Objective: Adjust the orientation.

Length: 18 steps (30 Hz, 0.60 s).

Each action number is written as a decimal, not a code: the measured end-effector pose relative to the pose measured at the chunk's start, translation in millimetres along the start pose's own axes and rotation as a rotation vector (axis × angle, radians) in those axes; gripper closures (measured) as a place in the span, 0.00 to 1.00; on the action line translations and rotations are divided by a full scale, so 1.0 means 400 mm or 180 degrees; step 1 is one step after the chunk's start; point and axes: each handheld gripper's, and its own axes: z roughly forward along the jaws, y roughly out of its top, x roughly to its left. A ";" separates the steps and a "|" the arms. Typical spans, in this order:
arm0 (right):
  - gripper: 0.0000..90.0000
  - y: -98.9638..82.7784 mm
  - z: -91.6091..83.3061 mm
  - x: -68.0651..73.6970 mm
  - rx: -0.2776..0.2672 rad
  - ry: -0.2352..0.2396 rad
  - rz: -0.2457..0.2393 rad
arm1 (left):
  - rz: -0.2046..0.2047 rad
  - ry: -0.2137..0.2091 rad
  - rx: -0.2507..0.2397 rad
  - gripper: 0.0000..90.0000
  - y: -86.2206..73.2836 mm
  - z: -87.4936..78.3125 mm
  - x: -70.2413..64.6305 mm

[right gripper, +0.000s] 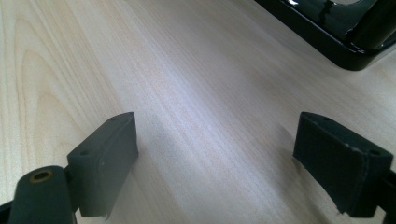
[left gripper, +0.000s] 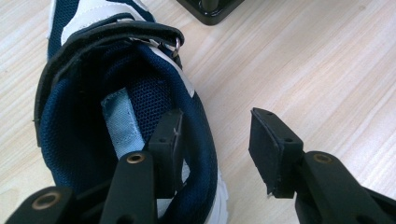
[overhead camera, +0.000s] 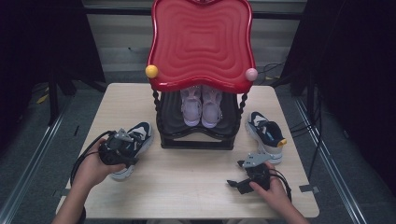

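Left gripper [left gripper: 212, 140] held apart astride navy shoe [left gripper: 93, 112] collar, one jaw inside opening; grasp step judged underway, closing needed next; right gripper [right gripper: 215, 154] held apart over bare table [right gripper: 187, 70].

Two navy-and-white sneakers [overhead camera: 134, 140] [overhead camera: 265, 133] are sitting on the tabletop [overhead camera: 187, 182]; two pink shoes [overhead camera: 191, 108] [overhead camera: 211, 108] are standing in one rack [overhead camera: 196, 140], centre frame.
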 end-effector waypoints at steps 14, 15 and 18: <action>0.14 0.000 0.000 0.000 -0.0001 0.0001 -0.0008 | -0.0223 0.0210 -0.0004 0.86 0.006 0.000 0.021; 0.14 0.000 0.000 0.000 -0.0001 0.0001 -0.0007 | -0.0291 0.0204 -0.0062 0.86 0.004 0.003 0.021; 0.14 0.000 0.000 0.000 -0.0002 0.0001 -0.0007 | -0.0347 0.0336 -0.0159 0.86 0.011 0.012 0.023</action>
